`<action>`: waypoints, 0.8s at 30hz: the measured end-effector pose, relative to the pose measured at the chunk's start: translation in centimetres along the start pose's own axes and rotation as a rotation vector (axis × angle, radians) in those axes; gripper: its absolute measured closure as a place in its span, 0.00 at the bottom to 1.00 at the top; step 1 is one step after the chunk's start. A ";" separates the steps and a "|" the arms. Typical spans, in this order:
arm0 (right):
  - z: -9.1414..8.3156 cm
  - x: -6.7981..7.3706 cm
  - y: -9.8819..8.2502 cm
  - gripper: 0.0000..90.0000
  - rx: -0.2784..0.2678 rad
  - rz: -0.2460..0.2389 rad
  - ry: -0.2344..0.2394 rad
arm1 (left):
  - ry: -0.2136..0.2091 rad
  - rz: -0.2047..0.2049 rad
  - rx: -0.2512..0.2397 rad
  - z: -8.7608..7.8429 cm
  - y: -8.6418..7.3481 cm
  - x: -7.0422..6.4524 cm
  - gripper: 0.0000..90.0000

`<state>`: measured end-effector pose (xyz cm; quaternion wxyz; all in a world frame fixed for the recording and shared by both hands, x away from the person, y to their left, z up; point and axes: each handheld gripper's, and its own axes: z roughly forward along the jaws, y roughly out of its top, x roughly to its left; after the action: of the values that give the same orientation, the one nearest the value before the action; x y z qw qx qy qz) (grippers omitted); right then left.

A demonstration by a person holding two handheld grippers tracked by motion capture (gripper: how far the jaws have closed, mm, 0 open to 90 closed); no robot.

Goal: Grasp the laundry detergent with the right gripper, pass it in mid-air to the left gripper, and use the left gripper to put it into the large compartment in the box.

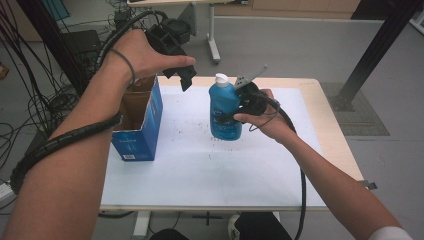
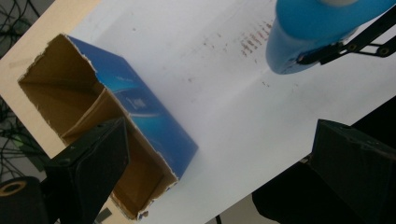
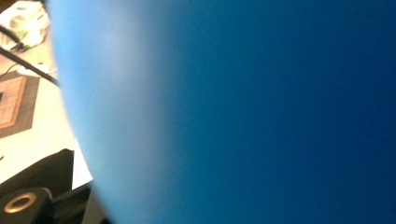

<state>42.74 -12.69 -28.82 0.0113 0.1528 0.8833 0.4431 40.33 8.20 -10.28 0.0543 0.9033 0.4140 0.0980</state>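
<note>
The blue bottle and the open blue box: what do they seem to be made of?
The blue bottle looks like smooth, slightly glossy plastic: an even blue skin with soft highlights, a white cap and a printed label. The blue box looks like cardboard: brown, matte inner walls, ragged torn top edges and a glossy blue printed outside.

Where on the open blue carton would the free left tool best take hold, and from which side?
Probably on a top edge of the blue carton, coming from above. It stands upright with its torn top open, so one jaw could slip inside and one stay outside a thin wall. The left tool hangs open above it; the right tool is shut on the blue bottle.
</note>
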 end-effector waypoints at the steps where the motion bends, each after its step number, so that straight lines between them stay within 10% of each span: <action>1: 0.5 0.1 0.3 0.50 0.004 -0.018 0.021 | 0.004 0.012 -0.001 0.0 0.0 0.0 0.06; 24: 4.1 1.8 2.2 0.50 -0.013 -0.153 0.185 | -0.026 0.267 -0.004 -0.5 0.2 -1.1 0.06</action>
<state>42.26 -7.78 -29.43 -0.0355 0.0434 0.8867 0.4589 39.67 7.20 -9.92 0.0478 0.9515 0.2890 0.0937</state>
